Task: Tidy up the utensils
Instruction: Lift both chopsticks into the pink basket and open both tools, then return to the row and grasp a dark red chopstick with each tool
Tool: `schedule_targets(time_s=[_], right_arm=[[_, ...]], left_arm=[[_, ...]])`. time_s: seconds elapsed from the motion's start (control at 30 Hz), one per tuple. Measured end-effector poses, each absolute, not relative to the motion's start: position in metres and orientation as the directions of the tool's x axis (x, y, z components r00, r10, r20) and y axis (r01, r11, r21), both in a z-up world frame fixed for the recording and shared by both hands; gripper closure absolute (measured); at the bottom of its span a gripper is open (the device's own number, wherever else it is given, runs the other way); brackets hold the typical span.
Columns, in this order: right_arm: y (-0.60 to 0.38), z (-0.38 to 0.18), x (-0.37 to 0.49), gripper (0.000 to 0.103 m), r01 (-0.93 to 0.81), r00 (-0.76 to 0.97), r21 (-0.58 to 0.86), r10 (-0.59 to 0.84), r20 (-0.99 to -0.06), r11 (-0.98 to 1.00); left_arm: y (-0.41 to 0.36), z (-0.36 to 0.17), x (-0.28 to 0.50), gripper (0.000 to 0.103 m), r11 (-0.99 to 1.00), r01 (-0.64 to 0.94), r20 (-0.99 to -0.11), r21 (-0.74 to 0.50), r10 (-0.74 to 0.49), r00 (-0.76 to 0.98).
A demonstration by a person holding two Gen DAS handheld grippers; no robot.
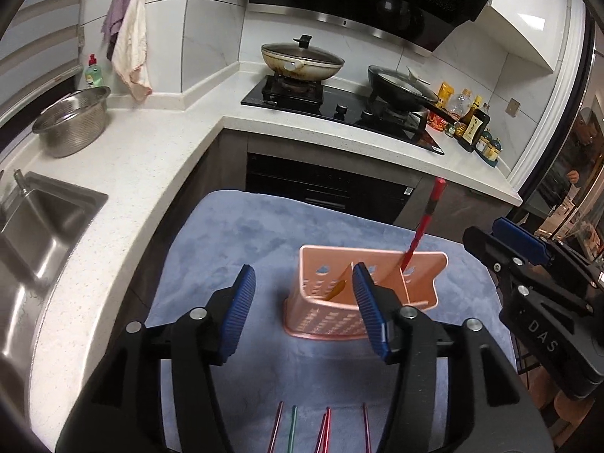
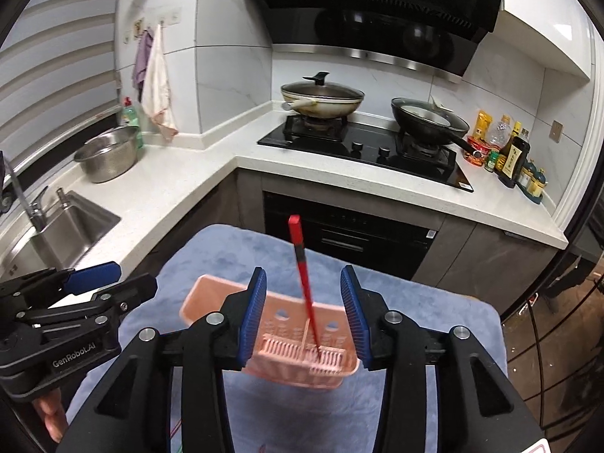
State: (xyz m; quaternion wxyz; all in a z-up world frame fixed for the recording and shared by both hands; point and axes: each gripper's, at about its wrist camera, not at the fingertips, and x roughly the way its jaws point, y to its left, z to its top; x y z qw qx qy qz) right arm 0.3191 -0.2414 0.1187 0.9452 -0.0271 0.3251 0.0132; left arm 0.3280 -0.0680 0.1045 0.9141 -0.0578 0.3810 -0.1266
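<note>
Pink caddy (image 1: pixel 362 302) on blue towel (image 1: pixel 234 234), red chopstick (image 1: pixel 421 226) leaning in its right compartment | left gripper (image 1: pixel 302 302) wide, empty | right gripper (image 2: pixel 302 313) wide, empty, above caddy | loose chopsticks (image 1: pixel 324 430) near towel's front edge

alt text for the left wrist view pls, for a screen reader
The open left gripper hovers over a blue cloth before a pink utensil holder with one red chopstick standing in its right compartment. More chopsticks lie on the cloth below; the right gripper enters at right, kitchen counter behind.
</note>
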Motion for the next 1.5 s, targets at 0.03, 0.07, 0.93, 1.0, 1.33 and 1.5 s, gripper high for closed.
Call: schedule_targets(time_s=[0.03, 0.07, 0.93, 1.0, 1.33, 1.5], right_arm=[[-0.239, 0.119, 0.313, 0.057, -0.044, 0.788, -0.042, 0.009, -0.616, 0.998], [-0.237, 0.118, 0.307, 0.055, -0.047, 0.788, -0.042, 0.011, -0.616, 0.998], [-0.261, -0.058, 0.054, 0.049, 0.182, 0.545, -0.026, -0.123, -0.83, 0.983], [-0.262, -0.067, 0.044, 0.05, 0.191, 0.526, -0.01, -0.111, -0.843, 0.982], [-0.24, -0.092, 0.033, 0.064, 0.143, 0.492, 0.009, -0.064, -0.868, 0.99], [-0.242, -0.099, 0.033, 0.071, 0.152, 0.476, 0.018, -0.057, -0.878, 0.988]], left_arm=[[-0.064, 0.104, 0.321, 0.046, 0.963, 0.18, -0.682, -0.199, -0.268, 0.681], [-0.06, 0.104, 0.315, 0.045, 0.965, 0.173, -0.681, -0.197, -0.262, 0.684], [0.006, -0.059, 0.134, 0.042, 0.98, 0.181, -0.894, -0.083, -0.153, 0.421], [0.004, -0.065, 0.128, 0.042, 0.978, 0.194, -0.901, -0.077, -0.152, 0.407], [0.003, -0.08, 0.12, 0.042, 0.975, 0.197, -0.913, -0.099, -0.167, 0.371], [0.005, -0.088, 0.12, 0.043, 0.976, 0.182, -0.922, -0.117, -0.175, 0.345]])
